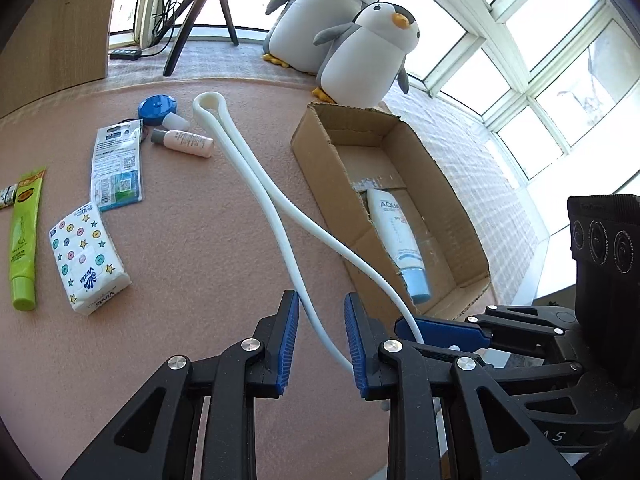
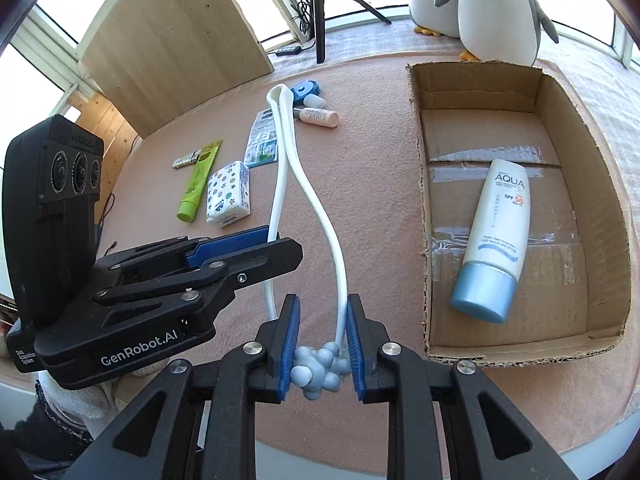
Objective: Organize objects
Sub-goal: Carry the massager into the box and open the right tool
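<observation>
right tongs (image 2: 322, 344) clamped on massager (image 2: 320, 216) knobby end; left tongs (image 1: 322, 336) wide, one white arm between pads | loop end far ahead on counter (image 1: 192, 256) | box (image 2: 420, 184) right, sunscreen (image 2: 494, 232) inside

"AQUA", "SPF 50" on sunscreen tube (image 2: 494, 236); "Vinda" on tissue pack (image 1: 89, 258); "GenRobot.AI" on left hand-held gripper (image 2: 276, 240).

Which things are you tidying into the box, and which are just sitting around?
For tidying: white massager, held by right hand-held gripper and left hand-held gripper; cardboard box; sunscreen tube inside it; tissue pack; green tube; pink bottle.

Just there: plush penguins; tripod.
</observation>
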### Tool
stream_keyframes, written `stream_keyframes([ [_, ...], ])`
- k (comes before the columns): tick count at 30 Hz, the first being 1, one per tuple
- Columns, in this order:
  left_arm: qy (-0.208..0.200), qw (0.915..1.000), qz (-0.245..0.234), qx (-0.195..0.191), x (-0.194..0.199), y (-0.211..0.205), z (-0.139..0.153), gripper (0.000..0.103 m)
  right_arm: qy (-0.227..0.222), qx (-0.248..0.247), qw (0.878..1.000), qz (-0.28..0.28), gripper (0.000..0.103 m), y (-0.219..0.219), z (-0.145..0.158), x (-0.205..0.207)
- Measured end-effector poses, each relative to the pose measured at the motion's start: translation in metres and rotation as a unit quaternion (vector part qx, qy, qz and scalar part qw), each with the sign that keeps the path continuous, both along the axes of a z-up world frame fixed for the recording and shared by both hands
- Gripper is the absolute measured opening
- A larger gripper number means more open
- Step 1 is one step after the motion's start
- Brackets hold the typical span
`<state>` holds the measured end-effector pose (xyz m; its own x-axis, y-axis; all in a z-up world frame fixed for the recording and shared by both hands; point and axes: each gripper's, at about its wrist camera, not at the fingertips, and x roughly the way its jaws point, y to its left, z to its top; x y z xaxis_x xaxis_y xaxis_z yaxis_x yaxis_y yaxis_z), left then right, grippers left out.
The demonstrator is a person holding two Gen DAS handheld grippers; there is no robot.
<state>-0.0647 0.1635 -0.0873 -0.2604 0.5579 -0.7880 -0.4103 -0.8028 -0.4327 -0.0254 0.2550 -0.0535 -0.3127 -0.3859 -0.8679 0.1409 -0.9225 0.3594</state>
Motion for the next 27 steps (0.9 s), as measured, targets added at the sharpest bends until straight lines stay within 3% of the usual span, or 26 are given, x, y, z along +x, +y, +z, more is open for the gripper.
stream_keyframes([
  [16, 0.022, 0.9972, -0.071, 0.006, -0.026, 0.131, 0.008, 0.026, 0.017, 0.021, 0.996, -0.082, 0.021, 0.103, 0.014, -0.02],
  [25, 0.027, 0.9955, -0.09, 0.005, -0.033, 0.166, 0.006, 0.026, 0.018, 0.042, 0.993, -0.107, 0.021, 0.131, 0.011, -0.024],
  [26, 0.031, 0.9956, -0.088, 0.002, -0.033, 0.165, 0.006, 0.026, 0.018, 0.044, 0.993, -0.105, 0.021, 0.131, 0.011, -0.025],
  [27, 0.033, 0.9959, -0.084, -0.002, -0.034, 0.164, 0.006, 0.035, 0.02, 0.047, 0.993, -0.103, 0.022, 0.131, 0.011, -0.025],
])
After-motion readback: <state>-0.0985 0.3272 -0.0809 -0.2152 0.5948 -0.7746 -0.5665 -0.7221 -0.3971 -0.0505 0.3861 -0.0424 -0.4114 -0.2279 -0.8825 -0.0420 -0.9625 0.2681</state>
